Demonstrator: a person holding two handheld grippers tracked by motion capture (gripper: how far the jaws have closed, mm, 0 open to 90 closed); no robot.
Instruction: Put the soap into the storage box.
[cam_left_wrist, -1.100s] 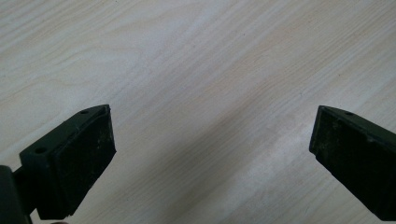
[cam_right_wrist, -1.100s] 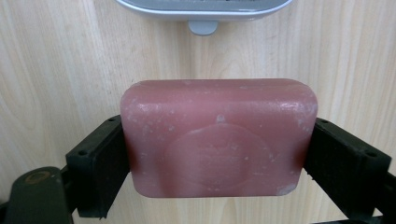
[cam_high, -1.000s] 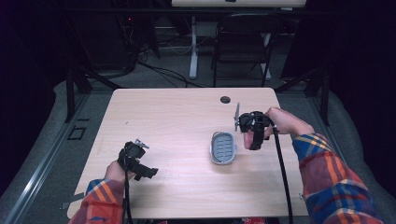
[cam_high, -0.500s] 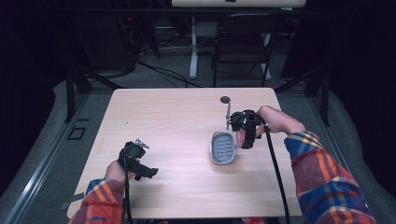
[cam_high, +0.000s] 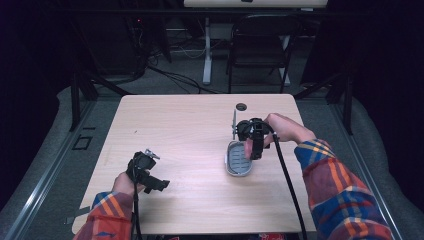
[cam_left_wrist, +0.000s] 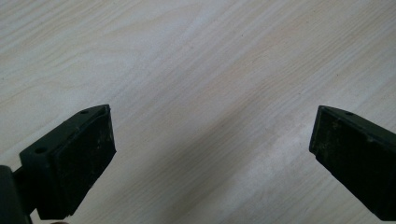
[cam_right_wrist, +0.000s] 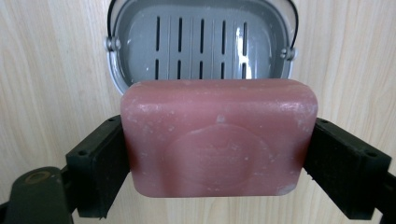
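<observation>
The right gripper (cam_right_wrist: 219, 154) had its jaws clamped on the short ends of a pink soap bar (cam_right_wrist: 219, 137), so the bar's long axis ran straight across from jaw to jaw. Just beyond the bar and below it lay the grey soap dish (cam_right_wrist: 201, 42), open and empty, slotted floor showing; its long axis looked parallel to the bar's. The soap overlapped the dish's near rim but was not yet over the middle, so the coming move would likely be a short carry forward and down. In the high view the dish (cam_high: 239, 161) sat right of the desk's (cam_high: 190, 125) centre. The left gripper (cam_high: 145, 172) rested near the front left corner, jaws apart and empty, well away from the dish.
</observation>
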